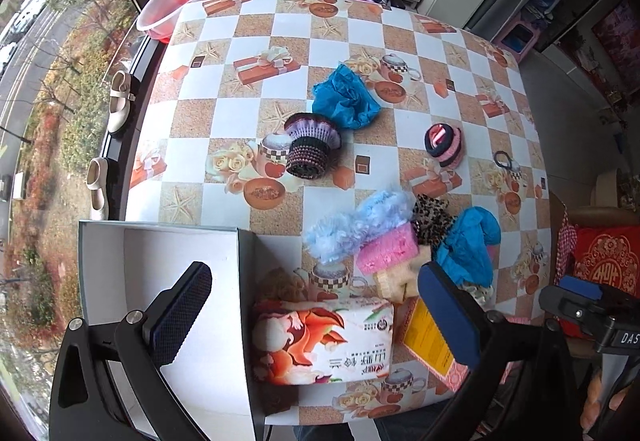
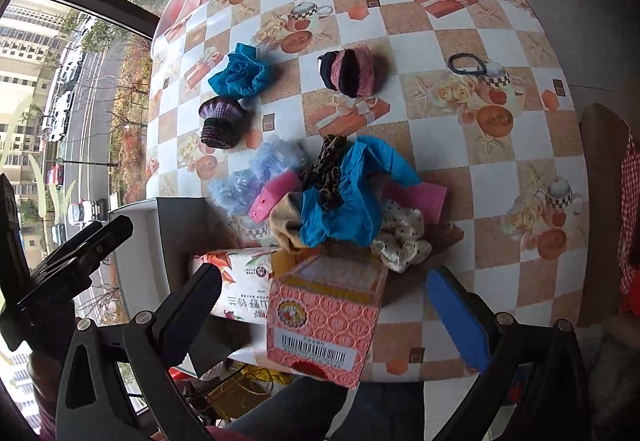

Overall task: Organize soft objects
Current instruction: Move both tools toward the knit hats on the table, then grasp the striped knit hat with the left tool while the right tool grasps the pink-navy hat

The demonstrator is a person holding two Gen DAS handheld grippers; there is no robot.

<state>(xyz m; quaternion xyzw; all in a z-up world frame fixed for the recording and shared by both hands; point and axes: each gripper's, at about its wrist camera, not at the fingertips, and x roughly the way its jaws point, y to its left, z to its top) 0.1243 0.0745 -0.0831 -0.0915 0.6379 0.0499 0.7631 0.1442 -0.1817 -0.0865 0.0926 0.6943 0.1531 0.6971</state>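
Blue-padded and spread wide, the left gripper (image 1: 316, 315) holds nothing, hovering at the lower frame over a tissue pack (image 1: 322, 343) beside a white box (image 1: 160, 265). Right gripper (image 2: 348, 315), equally wide and empty, hangs above a pink carton (image 2: 324, 315). Just beyond, mid-frame, lies a heap: blue cloth (image 2: 352, 197), leopard scrunchie (image 2: 330, 171), pink sponge (image 2: 272, 195), fluffy pale-blue piece (image 2: 256, 173). Farther up the checkered tablecloth (image 2: 460, 145) sit a knitted purple piece (image 2: 220, 123), another blue cloth (image 2: 240, 73) and a black hair tie (image 2: 466, 65).
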